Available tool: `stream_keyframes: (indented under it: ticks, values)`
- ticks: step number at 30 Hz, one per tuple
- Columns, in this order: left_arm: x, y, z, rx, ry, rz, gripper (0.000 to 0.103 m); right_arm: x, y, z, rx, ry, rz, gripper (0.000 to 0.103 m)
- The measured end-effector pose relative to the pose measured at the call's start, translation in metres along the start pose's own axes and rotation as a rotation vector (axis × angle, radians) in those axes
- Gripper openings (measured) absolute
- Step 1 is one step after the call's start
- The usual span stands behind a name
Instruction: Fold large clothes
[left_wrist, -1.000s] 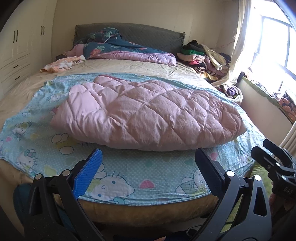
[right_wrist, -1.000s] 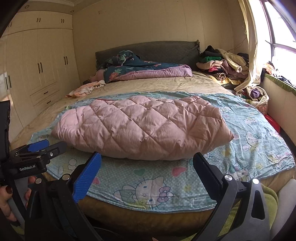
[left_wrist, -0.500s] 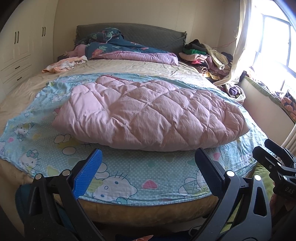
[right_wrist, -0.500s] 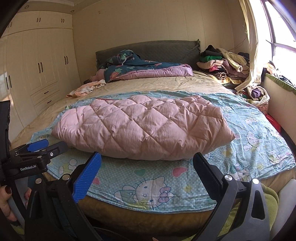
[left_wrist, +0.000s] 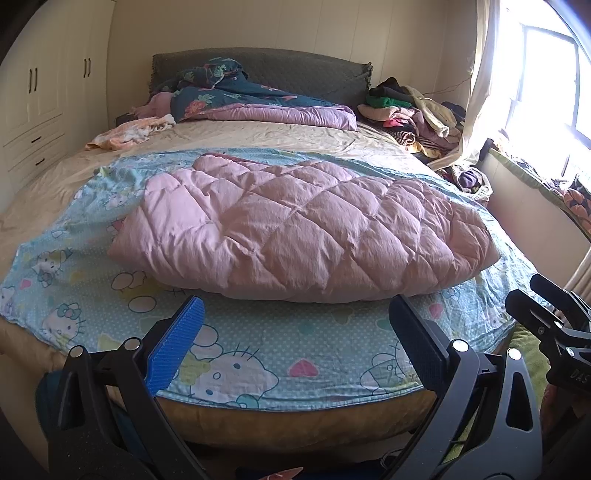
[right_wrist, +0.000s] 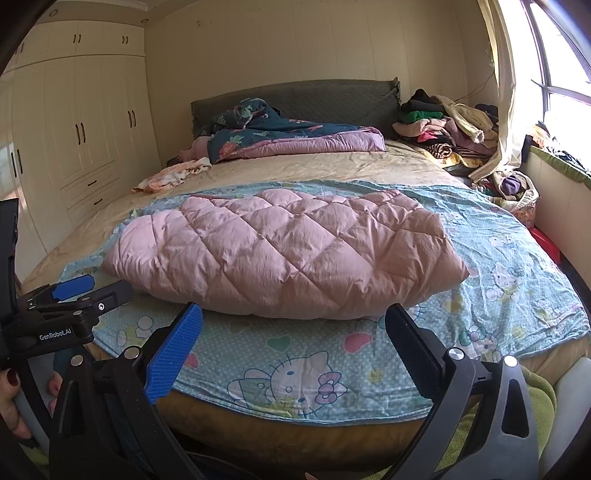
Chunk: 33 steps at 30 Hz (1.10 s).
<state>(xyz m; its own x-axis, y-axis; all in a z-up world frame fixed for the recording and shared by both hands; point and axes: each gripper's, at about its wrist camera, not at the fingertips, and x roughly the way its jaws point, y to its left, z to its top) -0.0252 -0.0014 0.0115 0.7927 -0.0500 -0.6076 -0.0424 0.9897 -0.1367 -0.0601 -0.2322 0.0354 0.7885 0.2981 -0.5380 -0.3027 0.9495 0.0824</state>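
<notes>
The pink quilted coat (left_wrist: 295, 229) lies ahead on the bed (left_wrist: 258, 369), long axis left to right. Left tool (left_wrist: 295, 343) and right tool (right_wrist: 293, 343) both gape empty, roughly equally near.

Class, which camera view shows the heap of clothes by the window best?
The right wrist view: the heap of clothes sits clear of the window glare, its layers distinct. The left wrist view shows the same heap partly washed out by sunlight.

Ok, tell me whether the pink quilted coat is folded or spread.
Folded: the pink quilted coat lies as one thick, compact bundle, no sleeves showing.
</notes>
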Motion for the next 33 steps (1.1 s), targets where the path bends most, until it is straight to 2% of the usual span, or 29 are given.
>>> stream_keyframes:
  ticks: [33]
  values:
    - [-0.0016, 0.0033, 0.0011, 0.008, -0.001, 0.008, 0.094, -0.0021, -0.0007, 0.0021, -0.001, 0.0, 0.0, 0.099]
